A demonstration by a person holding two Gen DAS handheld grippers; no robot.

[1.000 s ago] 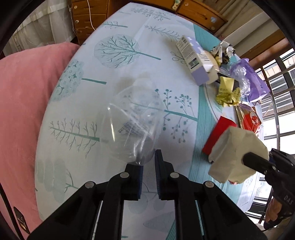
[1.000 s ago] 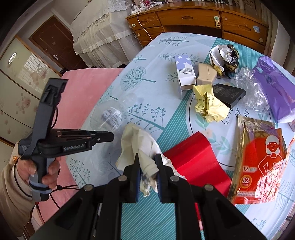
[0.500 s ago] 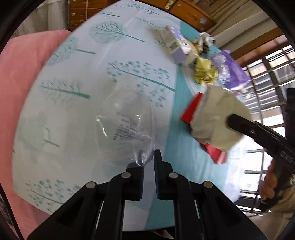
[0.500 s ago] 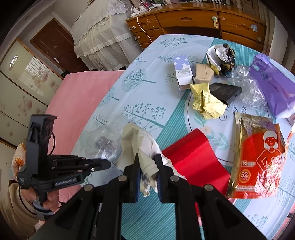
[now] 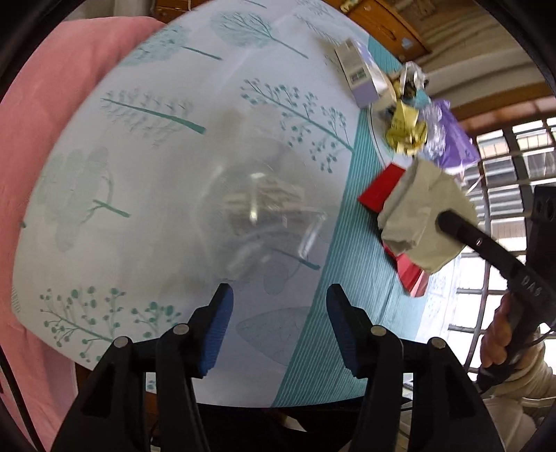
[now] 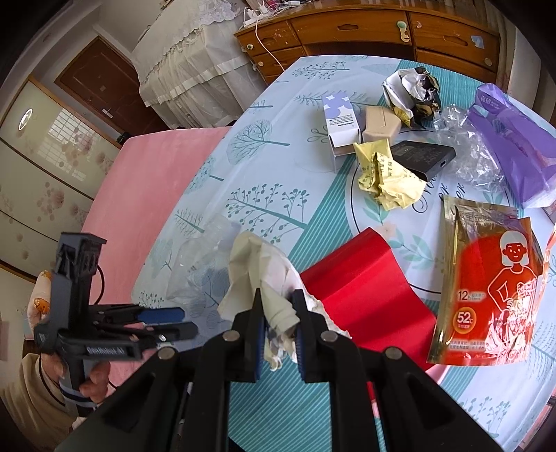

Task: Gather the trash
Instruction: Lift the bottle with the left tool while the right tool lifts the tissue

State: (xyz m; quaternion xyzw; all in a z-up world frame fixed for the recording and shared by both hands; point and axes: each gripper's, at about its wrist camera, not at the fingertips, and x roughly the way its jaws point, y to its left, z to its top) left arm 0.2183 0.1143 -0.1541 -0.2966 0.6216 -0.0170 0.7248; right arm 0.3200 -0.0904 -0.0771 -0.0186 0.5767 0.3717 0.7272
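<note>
The left gripper has just been opening its jaws. They now stand apart with nothing pressed between them. A clear plastic cup lies on its side on the tablecloth, just past the blue pads. The cup is blurry, and the pads do not touch it.

The right gripper is pinching a crumpled tissue between its pads. The tissue sticks up above the jaws and hangs over the near side of the table. In the left view the tissue sits to the right of the cup, in front of a red card.

In the right view the red card lies flat just right of the tissue. A shiny red packet lies to the right of the card. Farther off there is a pile: a yellow wrapper, a black box, a white and purple box, a tan box, a crumpled paper ball, clear wrap and a purple bag.

A pink cover lies to the left of the table. A wooden dresser stands at the far end. A hand holds the left gripper's handle at the near left.
</note>
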